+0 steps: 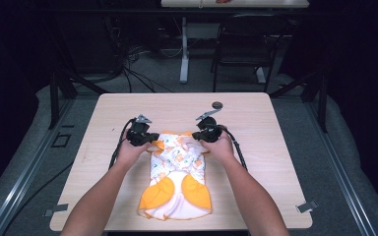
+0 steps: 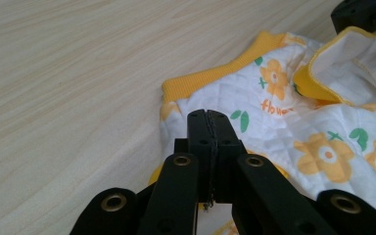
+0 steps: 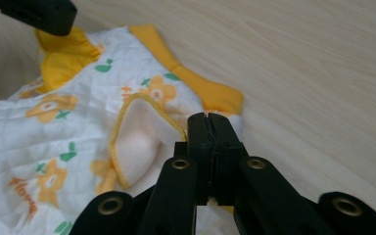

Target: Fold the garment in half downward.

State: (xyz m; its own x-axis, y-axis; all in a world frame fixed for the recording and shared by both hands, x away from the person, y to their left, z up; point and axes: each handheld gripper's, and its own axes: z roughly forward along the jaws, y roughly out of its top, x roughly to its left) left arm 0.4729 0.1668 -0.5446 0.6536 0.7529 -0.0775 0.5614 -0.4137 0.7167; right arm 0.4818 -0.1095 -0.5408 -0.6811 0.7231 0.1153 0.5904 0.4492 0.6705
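Note:
A small quilted baby garment [image 1: 179, 172], white with orange flowers and yellow trim, lies flat on the wooden table [image 1: 266, 147], its yellow-lined legs toward the near edge. My left gripper [image 1: 146, 139] sits at the garment's upper left corner. In the left gripper view its jaws [image 2: 208, 115] are pressed together over the garment [image 2: 323, 142], just inside the yellow cuff. My right gripper [image 1: 203, 134] is at the upper right corner. Its jaws [image 3: 208, 117] are also together, beside a folded-over flap of the garment [image 3: 68, 132].
A small dark round object [image 1: 217, 104] lies on the table beyond the right gripper. Bare wood surrounds the garment on all sides. A black chair [image 1: 246, 44] and a white table leg [image 1: 183, 54] stand on the floor beyond the far edge.

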